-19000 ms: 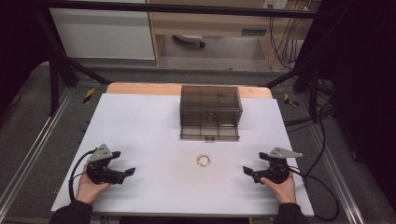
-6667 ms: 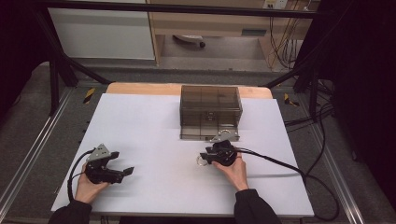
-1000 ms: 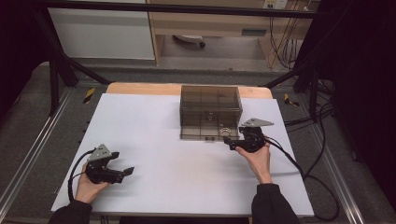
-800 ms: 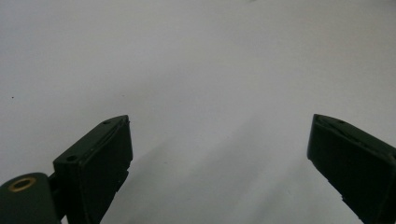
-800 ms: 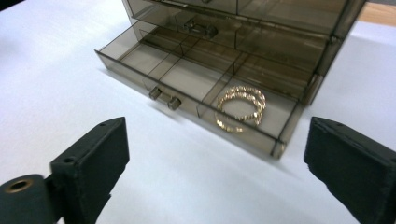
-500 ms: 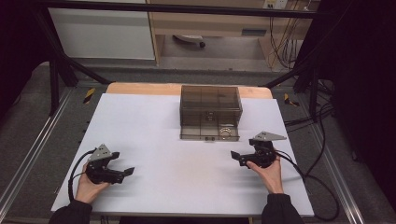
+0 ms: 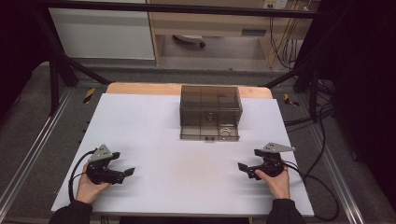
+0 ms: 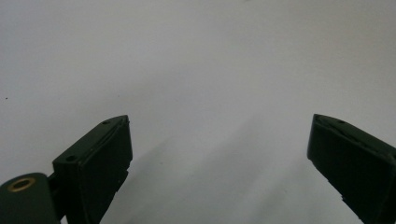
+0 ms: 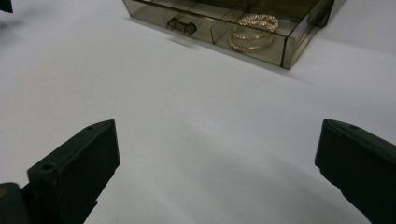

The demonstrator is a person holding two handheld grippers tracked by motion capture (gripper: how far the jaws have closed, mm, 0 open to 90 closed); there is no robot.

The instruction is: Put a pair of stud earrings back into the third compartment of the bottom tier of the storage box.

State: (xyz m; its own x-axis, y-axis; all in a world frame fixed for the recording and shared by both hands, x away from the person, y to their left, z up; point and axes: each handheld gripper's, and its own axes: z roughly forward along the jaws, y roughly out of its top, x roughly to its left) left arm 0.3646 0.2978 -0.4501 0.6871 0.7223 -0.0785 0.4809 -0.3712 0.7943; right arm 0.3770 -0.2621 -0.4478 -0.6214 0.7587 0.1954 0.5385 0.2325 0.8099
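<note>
the right gripper (image 7: 246, 166) rests on the white table (image 7: 154, 126) with its jaws spread wide and empty. ahead of it, well apart, the smoky clear box (image 9: 219, 21) holds a gold bracelet (image 9: 252, 30) in its pulled-out drawer. the left gripper (image 7: 122, 172) is likewise spread over bare table.

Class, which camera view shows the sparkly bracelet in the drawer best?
The right gripper view: the bracelet lies close and sharp in the open smoky drawer. In the high view it is a tiny pale ring.

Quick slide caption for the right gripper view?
Open tongs over the white table, facing a smoky plastic drawer box with a sparkly bracelet inside.
</note>
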